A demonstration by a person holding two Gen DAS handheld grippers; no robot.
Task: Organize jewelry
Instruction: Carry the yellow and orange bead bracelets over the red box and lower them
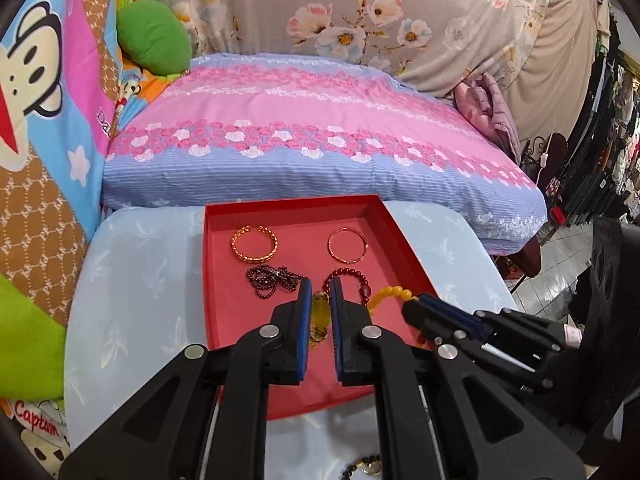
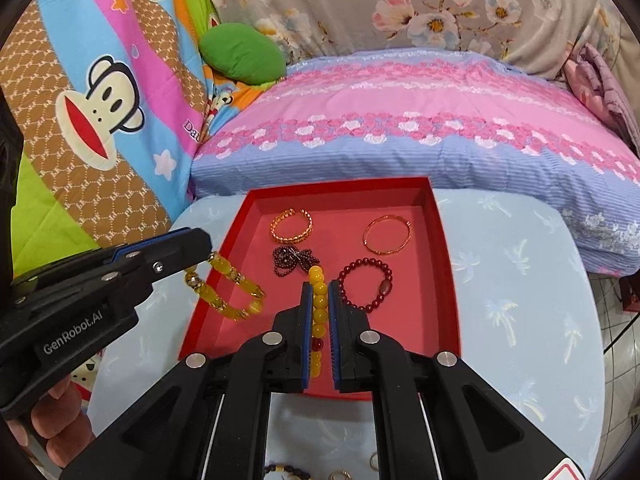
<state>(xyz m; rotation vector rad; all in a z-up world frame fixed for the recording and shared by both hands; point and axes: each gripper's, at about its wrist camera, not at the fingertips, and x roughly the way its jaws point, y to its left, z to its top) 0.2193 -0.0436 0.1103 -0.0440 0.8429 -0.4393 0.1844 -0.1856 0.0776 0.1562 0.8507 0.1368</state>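
Both grippers hang over the red tray (image 2: 444,240), which lies on a pale blue cushion (image 2: 520,280), and each one carries a bracelet. The left gripper (image 1: 320,300) has its jaws pressed together on a bracelet of clear yellow stones (image 2: 224,284); it dangles above the left edge of the tray. The right gripper (image 2: 319,304) pinches a bracelet of round yellow beads (image 2: 319,292) above the near part of the tray. Four pieces already lie inside in pairs: two gold bangles (image 2: 292,225) along the far edge, then a dark bead string (image 2: 294,260) and a red bead bracelet (image 2: 366,284) in the middle. The near part is still bare, so I think the two yellow bracelets are meant as a third pair there. More small jewelry (image 2: 340,474) waits on the cushion at the near edge.
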